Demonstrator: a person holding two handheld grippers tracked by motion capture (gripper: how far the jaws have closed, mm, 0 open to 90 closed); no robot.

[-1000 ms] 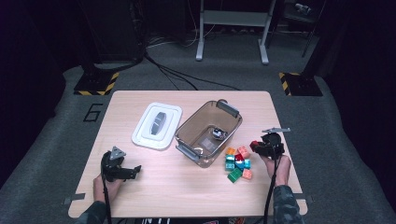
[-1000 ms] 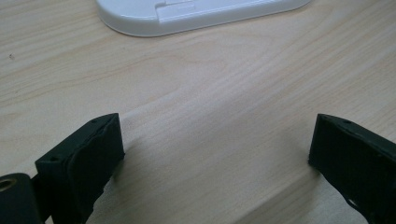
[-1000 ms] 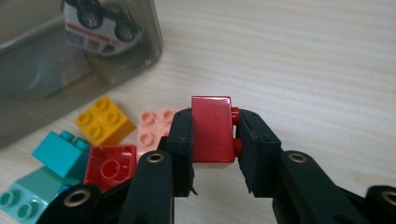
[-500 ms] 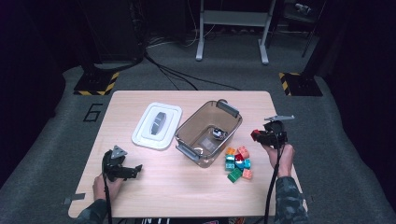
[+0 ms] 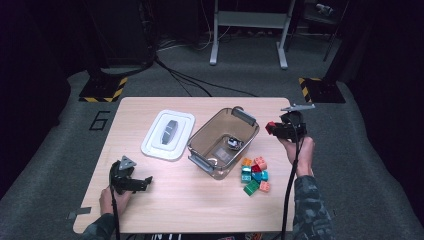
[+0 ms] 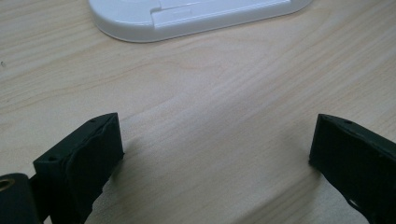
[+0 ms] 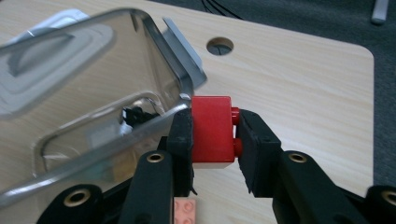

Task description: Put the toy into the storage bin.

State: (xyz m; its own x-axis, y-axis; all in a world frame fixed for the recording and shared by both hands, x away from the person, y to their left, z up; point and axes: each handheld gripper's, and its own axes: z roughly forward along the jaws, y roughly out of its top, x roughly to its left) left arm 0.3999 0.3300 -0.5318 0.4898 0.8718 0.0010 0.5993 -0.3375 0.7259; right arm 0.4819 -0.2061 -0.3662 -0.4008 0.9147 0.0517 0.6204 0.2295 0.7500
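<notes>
Item: I hold the red brick (image 7: 212,128) clamped in right gripper (image 7: 214,135) jaws; next, release over clear bin (image 5: 223,141); left gripper (image 6: 215,154) jaws apart.

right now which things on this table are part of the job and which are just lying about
In the job:
- red brick, clamped in the right gripper
- clear bin
- pile of coloured bricks

Lying about:
- white lid, flat beside the bin
- left gripper, open over bare table
</notes>
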